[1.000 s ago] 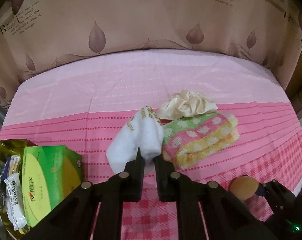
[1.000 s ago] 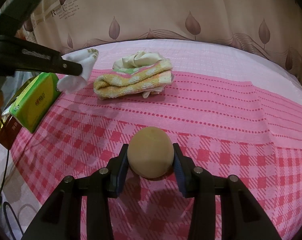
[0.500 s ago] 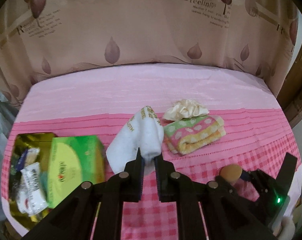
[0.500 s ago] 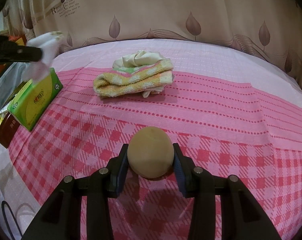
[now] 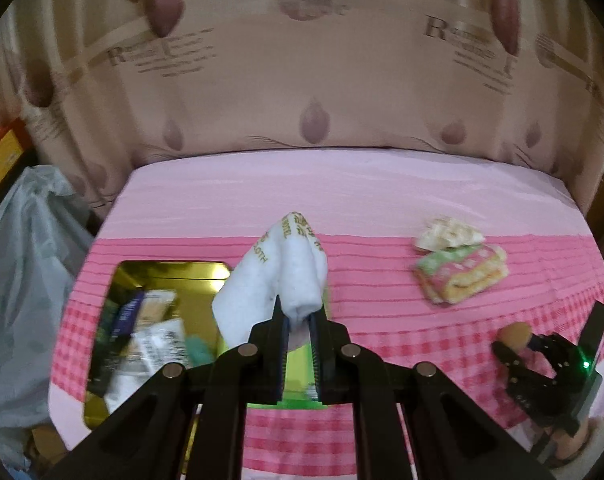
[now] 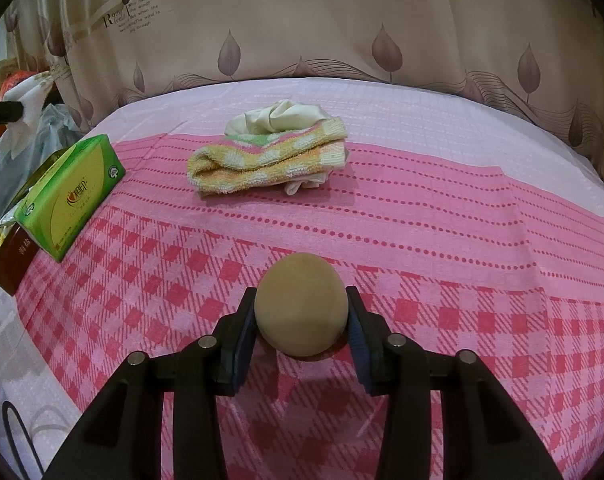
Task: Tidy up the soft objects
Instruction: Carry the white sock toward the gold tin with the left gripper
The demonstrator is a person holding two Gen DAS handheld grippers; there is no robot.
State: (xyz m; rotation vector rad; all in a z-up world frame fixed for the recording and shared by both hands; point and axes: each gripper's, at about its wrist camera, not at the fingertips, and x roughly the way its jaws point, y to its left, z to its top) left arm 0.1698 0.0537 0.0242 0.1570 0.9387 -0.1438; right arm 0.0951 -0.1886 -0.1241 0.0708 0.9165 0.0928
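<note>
Since earlier frame, our left tool (image 5: 298, 320) lifted white cloth (image 5: 280, 280) clamped over gold tin (image 5: 162, 276); right tool (image 6: 301, 320) pinches tan ball (image 6: 301, 302).

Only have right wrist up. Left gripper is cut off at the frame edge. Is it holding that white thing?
Observer: Yes. The left gripper has its jaws shut on a white cloth with gold lettering, held clear of the bedspread.
Operator: What's behind the cloth in the left wrist view?
Observer: An open gold tin with packets in it, and the green box showing between the jaws.
</note>
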